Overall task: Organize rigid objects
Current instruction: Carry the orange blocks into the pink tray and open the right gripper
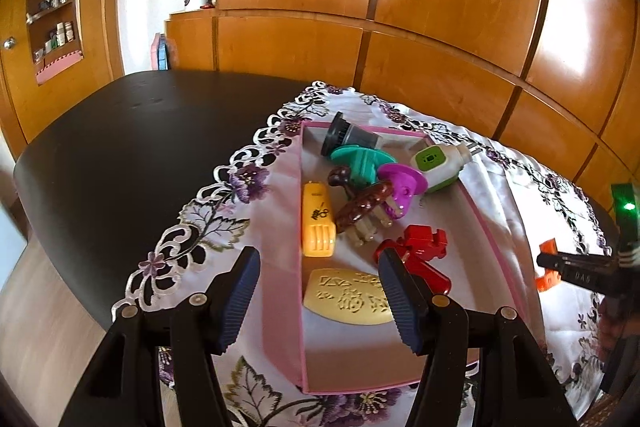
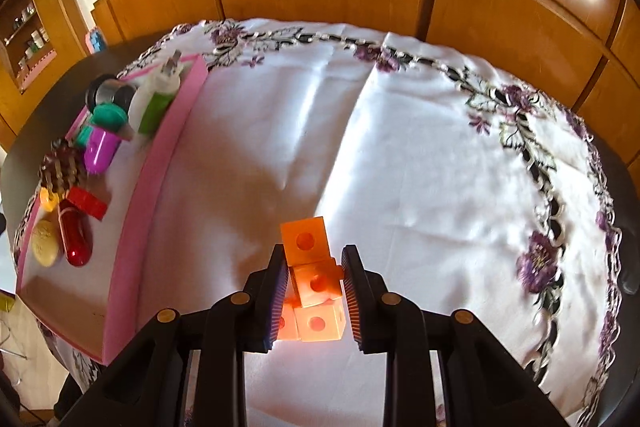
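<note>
My right gripper (image 2: 315,291) is shut on an orange toy of linked cubes (image 2: 306,241) and holds it just above the white embroidered cloth (image 2: 400,127). To its left lies the pink tray (image 2: 152,187). In the left wrist view the tray (image 1: 280,267) holds a yellow remote-like device (image 1: 318,223), a yellow embossed oval (image 1: 346,297), a red toy (image 1: 420,251), a brown piece (image 1: 360,207), purple (image 1: 402,187) and teal (image 1: 360,159) caps, a dark cylinder (image 1: 348,137) and a white-green device (image 1: 438,161). My left gripper (image 1: 320,301) hovers open over the tray's near left wall, holding nothing.
The cloth covers the right part of a dark table (image 1: 140,127); bare tabletop lies left of the tray. Wooden cabinet doors (image 1: 440,7) stand right behind the table. The right gripper with the orange toy (image 1: 548,271) shows at the right edge of the left wrist view.
</note>
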Demonstrator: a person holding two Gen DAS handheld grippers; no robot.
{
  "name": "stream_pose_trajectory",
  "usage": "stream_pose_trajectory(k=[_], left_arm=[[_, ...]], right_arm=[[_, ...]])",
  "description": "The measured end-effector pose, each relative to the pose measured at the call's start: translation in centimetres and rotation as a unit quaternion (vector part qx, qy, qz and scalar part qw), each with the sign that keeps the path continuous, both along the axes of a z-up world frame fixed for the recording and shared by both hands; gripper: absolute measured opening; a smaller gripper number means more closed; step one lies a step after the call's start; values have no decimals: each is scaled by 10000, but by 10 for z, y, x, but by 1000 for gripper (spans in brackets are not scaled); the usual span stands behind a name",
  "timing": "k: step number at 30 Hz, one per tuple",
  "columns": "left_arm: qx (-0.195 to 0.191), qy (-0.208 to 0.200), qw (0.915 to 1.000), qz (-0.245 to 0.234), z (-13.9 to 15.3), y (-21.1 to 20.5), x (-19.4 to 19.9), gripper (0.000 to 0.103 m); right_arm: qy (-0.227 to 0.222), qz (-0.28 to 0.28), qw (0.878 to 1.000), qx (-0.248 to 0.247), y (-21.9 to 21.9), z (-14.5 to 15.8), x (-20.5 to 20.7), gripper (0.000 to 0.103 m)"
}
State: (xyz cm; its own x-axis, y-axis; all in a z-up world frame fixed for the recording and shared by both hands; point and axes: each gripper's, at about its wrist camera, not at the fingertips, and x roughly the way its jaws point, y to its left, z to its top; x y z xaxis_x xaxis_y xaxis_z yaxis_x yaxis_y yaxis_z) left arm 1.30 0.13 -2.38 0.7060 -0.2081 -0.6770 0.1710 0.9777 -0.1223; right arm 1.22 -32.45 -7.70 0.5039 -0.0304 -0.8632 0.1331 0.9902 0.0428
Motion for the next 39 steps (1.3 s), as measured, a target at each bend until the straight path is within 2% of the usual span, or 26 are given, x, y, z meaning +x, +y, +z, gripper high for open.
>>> stream_pose_trajectory(k=[8, 16, 22, 27, 31, 33, 36, 39], left_arm=[[100, 43, 9998, 188, -4, 15, -3, 62], [124, 108, 9992, 355, -10, 26, -3, 62], [111, 133, 9990, 403, -10, 31, -2, 62], [89, 183, 9989, 423, -13, 35, 0, 62], [45, 212, 9988, 432, -14, 38, 1, 62], [33, 220, 9988, 433, -14, 38, 1, 62], [16, 261, 9988, 417, -16, 38, 1, 62], [18, 298, 9988, 396, -18, 37, 1, 62]], right_arm=[[77, -101, 9998, 171, -3, -12, 0, 27], [-230, -89, 9995, 211, 5, 11, -2, 26], [-702, 462, 9960, 290, 37, 47, -2, 24], [-850, 947, 9908, 452, 76, 62, 4, 24], [-757, 1276, 9868, 655, 104, 63, 17, 24], [-563, 1459, 9856, 643, 118, 58, 29, 24], [-201, 1623, 9855, 450, 135, 41, 52, 24], [75, 1500, 9884, 220, 142, 18, 76, 25]])
